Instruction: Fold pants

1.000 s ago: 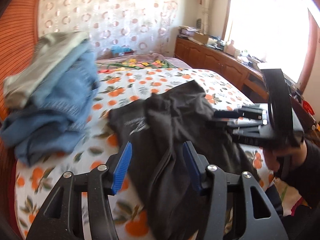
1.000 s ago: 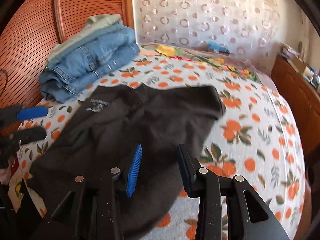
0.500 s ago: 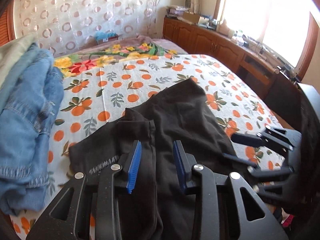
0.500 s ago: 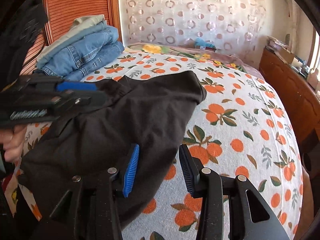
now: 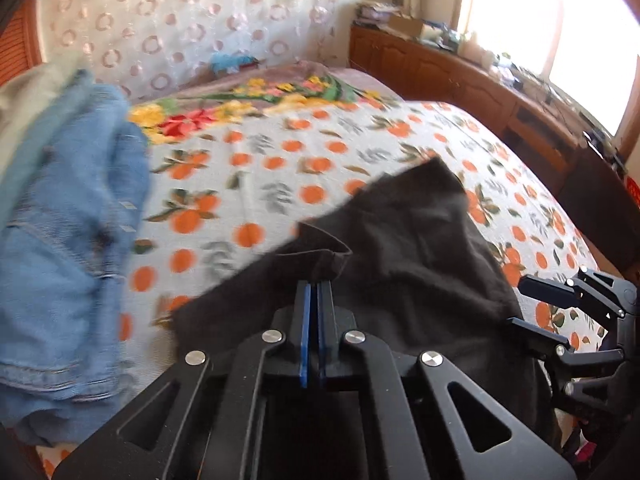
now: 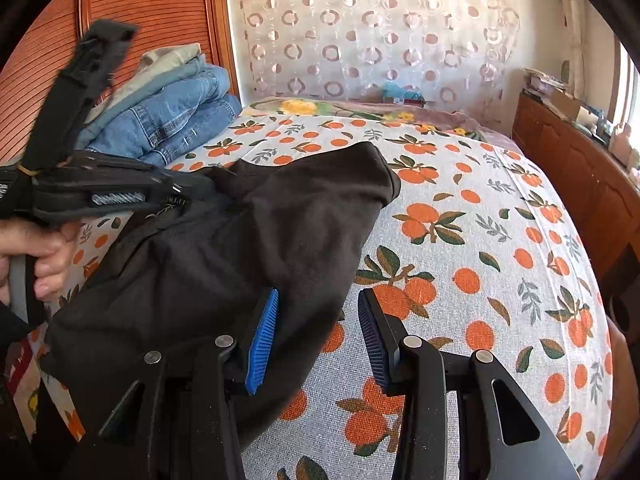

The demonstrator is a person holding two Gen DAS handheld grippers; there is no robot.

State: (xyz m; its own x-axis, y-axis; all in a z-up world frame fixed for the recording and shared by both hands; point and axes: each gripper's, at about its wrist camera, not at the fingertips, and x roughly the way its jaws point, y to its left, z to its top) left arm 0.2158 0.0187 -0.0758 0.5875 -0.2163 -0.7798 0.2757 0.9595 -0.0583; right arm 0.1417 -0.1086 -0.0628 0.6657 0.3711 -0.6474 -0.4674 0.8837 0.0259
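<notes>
Pants (image 5: 420, 248) are being spread on the bed (image 6: 480, 240), at 12 o'clock of the left gripper (image 5: 313, 292), whose jaws, just closing, are pinching the waistband. The right gripper (image 6: 316, 332) is being held spread; a grip at the opposite edge is probably required next.

My left tool (image 5: 314, 292): matte black moulded frame with triangular cut-outs in the outer arms, four round silver screw heads across the linkage, and two flat blue pads (image 5: 305, 332) set edge to edge. Seen side-on from the right wrist view, the same tool (image 6: 176, 189) carries a silver-white lettered label, a fuzzy black strap rising from its top, and a thin yellow band at the rear. My right tool (image 6: 318, 332): an identical black frame with silver screws and ribbed blue pads (image 6: 262, 340). My left hand (image 6: 38, 258) wraps a grey handle beside a black sleeve.
</notes>
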